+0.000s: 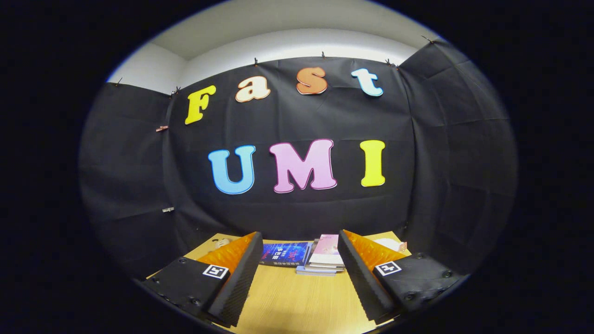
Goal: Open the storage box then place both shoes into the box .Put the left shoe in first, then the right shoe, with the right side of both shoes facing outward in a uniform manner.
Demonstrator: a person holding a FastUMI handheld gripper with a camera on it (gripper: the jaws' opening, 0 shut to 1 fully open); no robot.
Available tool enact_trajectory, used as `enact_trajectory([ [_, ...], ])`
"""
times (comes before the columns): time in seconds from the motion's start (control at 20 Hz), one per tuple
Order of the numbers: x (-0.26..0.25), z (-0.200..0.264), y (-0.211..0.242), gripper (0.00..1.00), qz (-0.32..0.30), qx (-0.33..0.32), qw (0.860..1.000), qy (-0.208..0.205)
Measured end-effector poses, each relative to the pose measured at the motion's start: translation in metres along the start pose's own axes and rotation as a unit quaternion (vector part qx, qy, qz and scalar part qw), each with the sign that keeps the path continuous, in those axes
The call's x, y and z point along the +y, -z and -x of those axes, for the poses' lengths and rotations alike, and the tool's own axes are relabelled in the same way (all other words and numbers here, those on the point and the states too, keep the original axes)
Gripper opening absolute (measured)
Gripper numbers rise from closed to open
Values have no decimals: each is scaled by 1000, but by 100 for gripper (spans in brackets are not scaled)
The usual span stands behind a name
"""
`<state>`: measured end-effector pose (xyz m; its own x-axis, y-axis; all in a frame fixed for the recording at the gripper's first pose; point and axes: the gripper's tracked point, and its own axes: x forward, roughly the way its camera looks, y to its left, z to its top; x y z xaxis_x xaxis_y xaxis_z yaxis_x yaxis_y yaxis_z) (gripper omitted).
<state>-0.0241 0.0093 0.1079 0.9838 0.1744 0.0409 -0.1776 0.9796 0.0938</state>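
My gripper [299,241] is open, its two fingers spread wide above a wooden table [297,301] with nothing between them. A small pale object [222,242] peeks out behind the left finger at the table's far edge; I cannot tell what it is. Another pale object [392,244] lies behind the right finger near the far right corner; it too is mostly hidden.
A dark blue book [284,253] lies flat at the far side of the table, just beyond the fingers. Next to it on the right is a low stack of books [326,260] with a pink cover on top. The black cloth wall rises right behind them.
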Motion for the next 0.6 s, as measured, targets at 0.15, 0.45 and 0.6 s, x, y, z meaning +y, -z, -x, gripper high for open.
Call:
enact_trajectory([
  [0.15, -11, 4, -2, 98, -19, -16, 999, 25],
  [0.45, -35, 7, 3, 98, -39, -23, 997, 68],
  [0.6, -30, 3, 12, 98, -35, -9, 997, 72],
])
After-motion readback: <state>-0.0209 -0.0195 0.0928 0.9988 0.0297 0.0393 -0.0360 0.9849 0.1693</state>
